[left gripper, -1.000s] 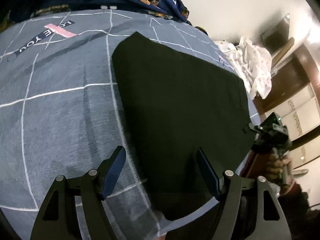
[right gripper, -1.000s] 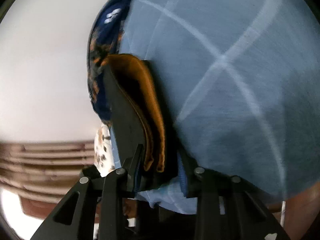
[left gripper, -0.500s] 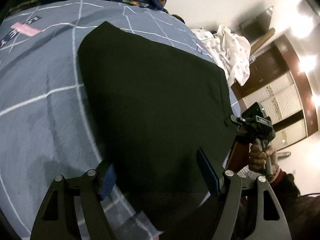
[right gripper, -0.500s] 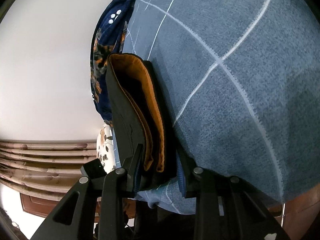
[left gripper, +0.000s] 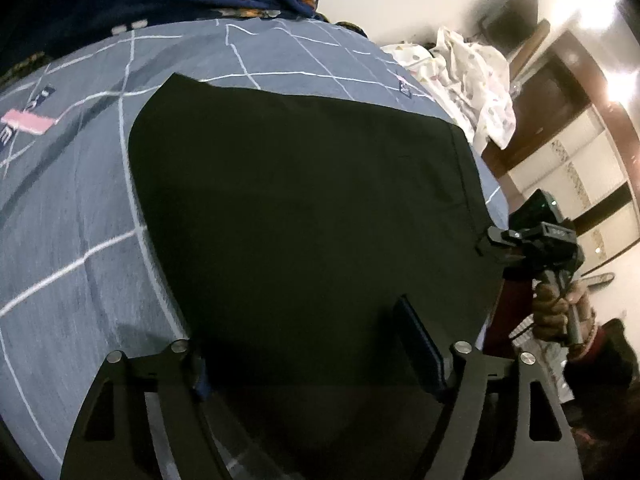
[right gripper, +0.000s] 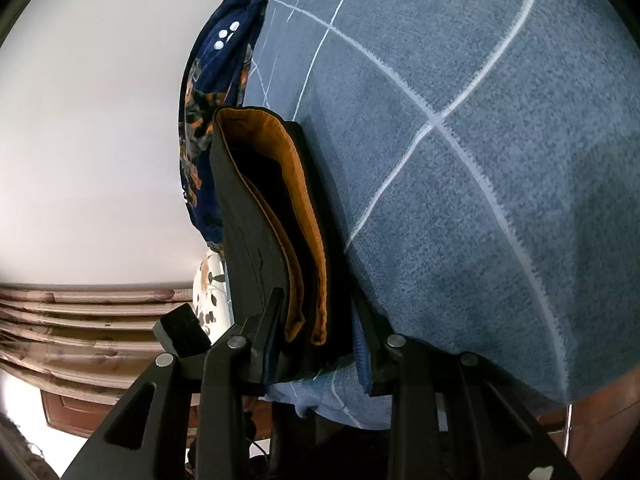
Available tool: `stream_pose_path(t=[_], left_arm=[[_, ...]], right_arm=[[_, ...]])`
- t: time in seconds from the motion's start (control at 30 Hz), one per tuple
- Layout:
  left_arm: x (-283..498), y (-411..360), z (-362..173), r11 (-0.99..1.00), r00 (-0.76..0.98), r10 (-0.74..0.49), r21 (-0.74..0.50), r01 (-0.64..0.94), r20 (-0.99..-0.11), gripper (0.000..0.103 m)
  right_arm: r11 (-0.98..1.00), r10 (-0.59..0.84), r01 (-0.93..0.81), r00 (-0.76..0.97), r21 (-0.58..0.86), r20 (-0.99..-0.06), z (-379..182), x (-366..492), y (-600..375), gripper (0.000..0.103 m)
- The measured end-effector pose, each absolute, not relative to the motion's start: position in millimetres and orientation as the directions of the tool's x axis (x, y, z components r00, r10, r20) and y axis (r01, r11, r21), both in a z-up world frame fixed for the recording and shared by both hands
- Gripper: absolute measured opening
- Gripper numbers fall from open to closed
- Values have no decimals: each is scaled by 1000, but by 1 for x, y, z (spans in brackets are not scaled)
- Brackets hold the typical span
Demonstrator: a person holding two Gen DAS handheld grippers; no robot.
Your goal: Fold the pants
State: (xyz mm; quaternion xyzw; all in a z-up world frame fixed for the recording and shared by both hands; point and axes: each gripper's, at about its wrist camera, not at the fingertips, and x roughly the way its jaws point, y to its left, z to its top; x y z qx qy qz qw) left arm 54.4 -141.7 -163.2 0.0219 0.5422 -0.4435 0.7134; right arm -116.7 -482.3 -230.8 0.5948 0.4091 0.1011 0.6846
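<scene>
The right gripper pinches the black, orange-lined fabric pants — already folded flat — while the left gripper's empty jaws are opening above them for another fold.

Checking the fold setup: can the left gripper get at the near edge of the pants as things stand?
Probably yes. The left gripper, jaws opening, straddles the pants lying flat on the bedsheet, with nothing on top.

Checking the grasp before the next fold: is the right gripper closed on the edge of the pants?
Yes: in the right wrist view the right gripper has its fingers pinching the stacked black and orange-lined layers of the pants.
</scene>
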Motion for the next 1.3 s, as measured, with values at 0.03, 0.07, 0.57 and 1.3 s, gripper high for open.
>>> stream_pose_path(t=[0.03,0.07,0.57,1.3], left_arm=[[54,-144,-163,608,27,-600,-434,665,-800,78],[53,-146,-163,612,37,-590,-417,672,-806,78],[46,-161,-164,641,132,-523,-286,712,-842,81],[48,-169,-167,638,172,-484,-211,741,-858,92]], right_arm=[[272,625,348,644,897,-440,-231,-116,-483,27],[272,625,348,645,897,-440,-231,-117,-483,27],[271,624,349,646,897,-440,-231,-117,-482,27],[379,635,358,570,853,-521,-216,-96,-476,35]])
